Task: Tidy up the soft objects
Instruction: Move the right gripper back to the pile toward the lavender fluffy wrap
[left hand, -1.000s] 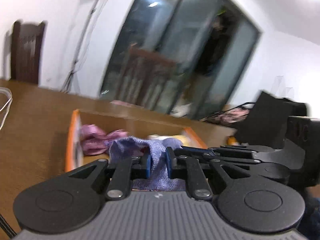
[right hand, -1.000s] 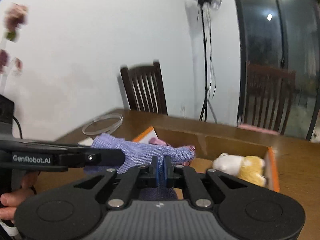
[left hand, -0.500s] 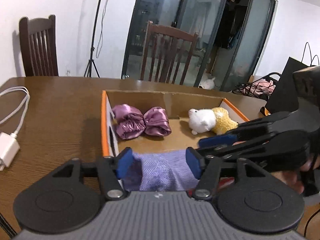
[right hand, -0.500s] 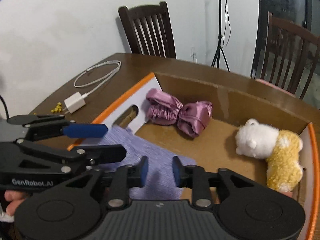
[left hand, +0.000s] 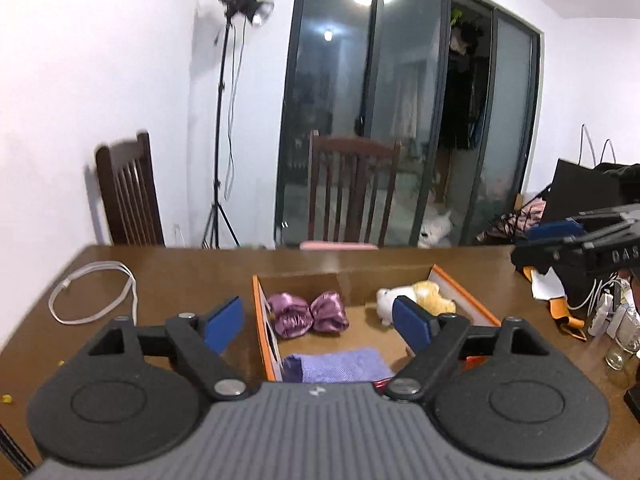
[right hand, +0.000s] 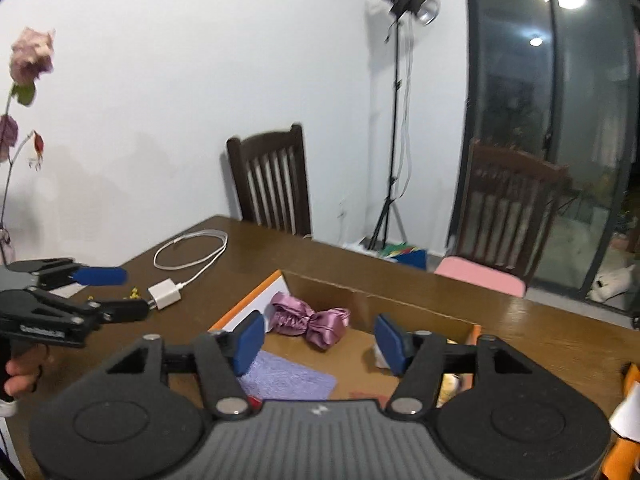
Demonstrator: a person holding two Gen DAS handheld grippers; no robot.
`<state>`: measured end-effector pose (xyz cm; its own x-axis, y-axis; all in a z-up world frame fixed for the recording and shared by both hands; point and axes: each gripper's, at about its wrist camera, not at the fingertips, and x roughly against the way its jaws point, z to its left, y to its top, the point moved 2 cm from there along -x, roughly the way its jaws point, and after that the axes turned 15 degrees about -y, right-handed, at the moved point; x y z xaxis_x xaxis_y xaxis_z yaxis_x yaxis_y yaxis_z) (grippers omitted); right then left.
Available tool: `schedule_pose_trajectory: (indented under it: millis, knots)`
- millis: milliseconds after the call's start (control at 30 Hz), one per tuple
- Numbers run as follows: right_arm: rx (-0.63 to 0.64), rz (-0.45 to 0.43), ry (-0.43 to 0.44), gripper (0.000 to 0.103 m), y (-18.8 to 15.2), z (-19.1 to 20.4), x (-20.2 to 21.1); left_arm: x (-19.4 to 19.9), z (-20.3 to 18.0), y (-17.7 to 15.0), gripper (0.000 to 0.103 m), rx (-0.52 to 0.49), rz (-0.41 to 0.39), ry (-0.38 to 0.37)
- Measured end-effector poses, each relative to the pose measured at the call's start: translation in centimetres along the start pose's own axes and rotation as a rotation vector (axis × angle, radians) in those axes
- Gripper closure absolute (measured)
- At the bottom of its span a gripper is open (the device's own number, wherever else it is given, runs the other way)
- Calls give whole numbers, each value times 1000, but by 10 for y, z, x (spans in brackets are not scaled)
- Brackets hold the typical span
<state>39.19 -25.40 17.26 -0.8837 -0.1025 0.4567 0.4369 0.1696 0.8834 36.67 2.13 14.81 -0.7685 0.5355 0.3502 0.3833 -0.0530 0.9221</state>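
The fingers of the left gripper (left hand: 318,326) stood wide apart with nothing between them, and those of the right gripper (right hand: 318,342) were likewise spread and empty; both pairs had just been opening. The purple cloth (left hand: 340,364) lay flat on the floor of the cardboard box (left hand: 260,320), at its near end, free of either gripper. Farther in, against the box's far wall, sat the satin scrunchies (left hand: 306,314), and to their right the plush toy (left hand: 412,298), apart from the cloth. The box rested on the brown surface (left hand: 180,276), with a white charging cable (right hand: 192,250) coiled well off to one side.

Judged by its look, the cloth was light, limp knit: it would sag and drape from wherever it was pinched, and would neither slip nor break. A single edge or corner should be hold enough, though two corners would keep it flat. The scrunchies seemed slick, so the bunched middle was the better place to pinch. The toy should compress readily; its body would give the surest hold.
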Motion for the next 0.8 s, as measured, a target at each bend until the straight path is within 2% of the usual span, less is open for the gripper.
schedule_pose_trajectory:
  millis: [100, 200, 233, 367, 500, 567, 633, 700, 767, 800]
  knots:
    - [1, -37, 1, 31, -9, -1, 28, 19, -21, -4, 17, -27, -23, 32]
    - [-14, -105, 9, 18, -24, 0, 57, 42, -45, -16, 8, -72, -64, 53]
    - [-22, -126, 7, 17, -30, 1, 64, 48, -51, -24, 5, -81, -78, 57]
    - [-28, -211, 6, 17, -70, 1, 90, 68, -80, -68, 3, -86, -90, 64]
    - [28, -272, -67, 16, -124, 7, 103, 73, -110, -122, 0, -89, -85, 93]
    - [31, -262, -69, 16, -154, 6, 105, 69, -117, -142, 0, -57, -55, 77]
    - [14, -232, -27, 16, -180, 3, 100, 58, -126, -160, 0, 7, -16, 51]
    - [-23, -185, 12, 16, -203, -5, 89, 46, -133, -168, 0, 30, 0, 43]
    - [-65, -148, 32, 19, -215, -14, 73, 24, -143, -168, 8, 26, 35, 39]
    - [-88, -142, 31, 25, -218, -20, 65, 14, -146, -167, 19, 20, 55, 30]
